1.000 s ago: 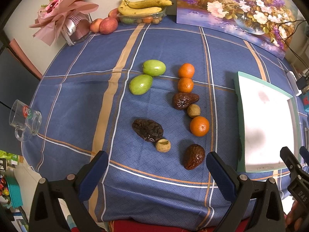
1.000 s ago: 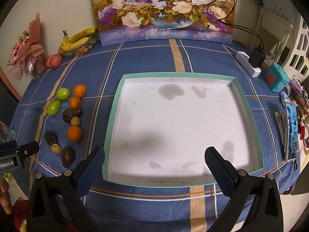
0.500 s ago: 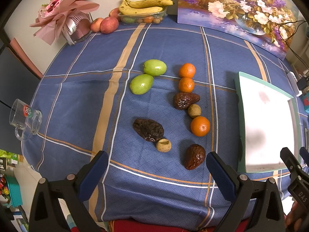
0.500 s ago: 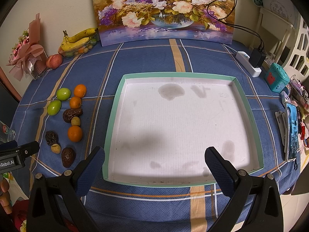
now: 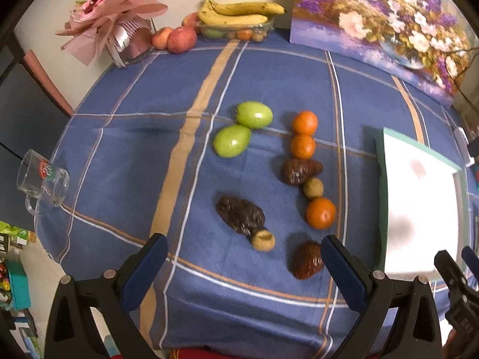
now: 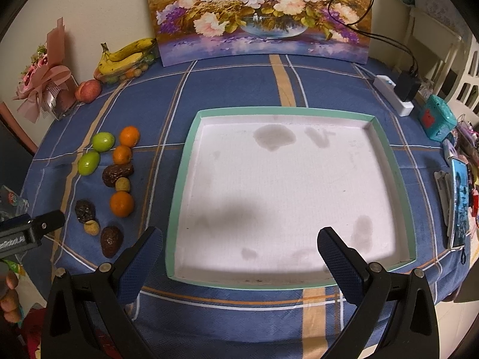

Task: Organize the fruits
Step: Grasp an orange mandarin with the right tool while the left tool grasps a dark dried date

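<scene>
Glossy green oval fruits (image 5: 254, 114), dimpled round oranges (image 5: 320, 212), wrinkled dark brown fruits (image 5: 240, 214) and small rough tan balls (image 5: 263, 240) lie loose on the blue plaid woven tablecloth (image 5: 125, 149), beside the mint-rimmed white square tray (image 6: 182, 161). The left gripper (image 5: 244, 258) and right gripper (image 6: 239, 245) hover with jaws apart, holding nothing. Only the right wrist view shows the tray's stained floor whole

Loose fruits (image 5: 304, 146) lie on cloth beside the empty tray (image 6: 179, 197).
</scene>
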Action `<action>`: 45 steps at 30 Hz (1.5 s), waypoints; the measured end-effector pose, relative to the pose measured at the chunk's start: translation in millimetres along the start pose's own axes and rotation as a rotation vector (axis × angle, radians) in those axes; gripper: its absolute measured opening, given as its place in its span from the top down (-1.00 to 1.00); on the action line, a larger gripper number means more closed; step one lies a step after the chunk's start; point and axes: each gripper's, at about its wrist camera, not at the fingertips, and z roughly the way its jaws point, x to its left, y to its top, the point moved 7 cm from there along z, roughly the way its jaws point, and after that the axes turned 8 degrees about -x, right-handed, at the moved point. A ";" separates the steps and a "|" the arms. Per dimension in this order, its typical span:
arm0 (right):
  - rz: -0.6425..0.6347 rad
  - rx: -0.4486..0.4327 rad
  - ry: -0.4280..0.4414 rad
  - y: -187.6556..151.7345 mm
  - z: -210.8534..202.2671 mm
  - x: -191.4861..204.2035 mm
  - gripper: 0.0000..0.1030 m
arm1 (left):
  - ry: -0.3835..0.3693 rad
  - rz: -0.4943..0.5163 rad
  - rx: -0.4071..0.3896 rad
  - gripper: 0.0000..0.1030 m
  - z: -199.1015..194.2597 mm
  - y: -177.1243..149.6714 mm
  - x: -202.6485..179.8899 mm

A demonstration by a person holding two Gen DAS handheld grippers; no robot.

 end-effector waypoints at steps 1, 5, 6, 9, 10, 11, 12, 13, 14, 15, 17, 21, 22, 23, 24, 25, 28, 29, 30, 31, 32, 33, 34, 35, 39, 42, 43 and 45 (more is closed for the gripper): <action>0.005 0.000 0.012 2.4 -0.3 2.0 -1.00 | -0.003 -0.006 -0.008 -1.00 0.5 3.3 1.1; 0.009 -0.033 0.060 16.7 -8.0 14.3 -1.00 | -0.017 -0.032 -0.043 -1.00 2.7 15.8 5.9; 0.008 -0.042 0.068 20.3 -9.4 16.4 -1.00 | -0.019 -0.047 -0.057 -1.00 3.0 19.4 8.3; 0.016 -0.082 0.101 35.4 -14.2 32.1 -1.00 | -0.036 -0.100 -0.093 -1.00 3.7 30.5 15.7; 0.016 -0.092 0.108 38.6 -14.9 36.7 -1.00 | -0.039 -0.117 -0.109 -1.00 3.7 34.3 18.6; 0.013 -0.104 0.116 42.5 -15.1 43.1 -1.00 | -0.042 -0.133 -0.133 -1.00 2.9 39.1 21.2; 0.005 -0.117 0.117 44.7 -15.1 47.5 -1.00 | -0.039 -0.144 -0.154 -1.00 2.4 43.3 23.7; -0.005 -0.134 0.121 48.2 -14.1 54.0 -1.00 | -0.036 -0.151 -0.166 -1.00 2.5 46.3 25.7; -0.014 -0.148 0.124 50.7 -13.0 59.4 -1.00 | -0.036 -0.157 -0.172 -1.00 3.4 49.4 27.6; -0.027 -0.158 0.128 52.6 -11.2 66.0 -1.00 | -0.038 -0.163 -0.168 -1.00 5.7 51.1 29.2; -0.040 -0.158 0.136 54.2 -6.6 74.3 -1.00 | -0.041 -0.170 -0.154 -1.00 11.9 52.4 32.2; -0.060 -0.121 0.154 54.0 11.6 86.9 -1.00 | 0.010 -0.171 -0.120 -1.00 24.3 54.2 43.1; -0.062 -0.112 0.162 54.2 16.0 89.3 -1.00 | 0.013 -0.188 -0.113 -1.00 26.3 55.3 47.2; -0.064 -0.109 0.166 55.2 18.2 90.8 -1.00 | 0.007 -0.206 -0.107 -1.00 27.7 55.7 50.2; -0.073 -0.105 0.169 57.2 21.6 94.1 -1.00 | -0.007 -0.231 -0.103 -1.00 29.2 57.4 53.0; -0.078 -0.104 0.175 59.4 23.3 96.6 -1.00 | -0.011 -0.241 -0.100 -1.00 30.6 58.6 54.3; -0.081 -0.119 0.202 66.8 22.9 102.9 -1.00 | 0.013 -0.233 -0.079 -1.00 35.8 60.4 53.4; -0.083 -0.128 0.204 70.3 22.2 104.4 -1.00 | 0.010 -0.230 -0.073 -1.00 38.3 60.3 51.5; -0.087 -0.135 0.206 72.8 21.8 106.3 -1.00 | 0.004 -0.227 -0.065 -0.99 40.9 59.8 49.9; -0.097 -0.144 0.216 76.6 21.4 109.8 -1.00 | 0.000 -0.221 -0.053 -0.98 44.2 58.3 48.4; -0.108 -0.150 0.221 78.6 21.5 113.1 -1.00 | 0.001 -0.220 -0.044 -0.97 47.0 57.2 48.0; -0.116 -0.154 0.222 81.0 22.1 115.6 -1.00 | 0.003 -0.222 -0.029 -0.95 50.9 54.9 48.2; -0.122 -0.153 0.222 81.5 23.5 118.0 -1.00 | -0.001 -0.228 -0.012 -0.91 54.8 52.1 48.2; -0.122 -0.149 0.228 81.2 24.8 119.5 -1.00 | -0.012 -0.235 0.004 -0.89 58.2 49.2 47.4; -0.123 -0.108 0.242 75.0 33.7 125.5 -0.77 | -0.032 -0.240 0.074 -0.77 73.4 35.2 42.6; -0.138 -0.049 0.250 62.4 47.6 130.5 -0.63 | -0.035 -0.257 0.110 -0.76 80.0 27.1 42.3; -0.137 -0.021 0.254 57.1 53.5 131.7 -0.58 | -0.035 -0.263 0.115 -0.76 80.8 24.9 42.7; -0.138 0.028 0.269 46.0 62.8 134.2 -0.43 | -0.036 -0.273 0.127 -0.76 82.9 21.4 43.0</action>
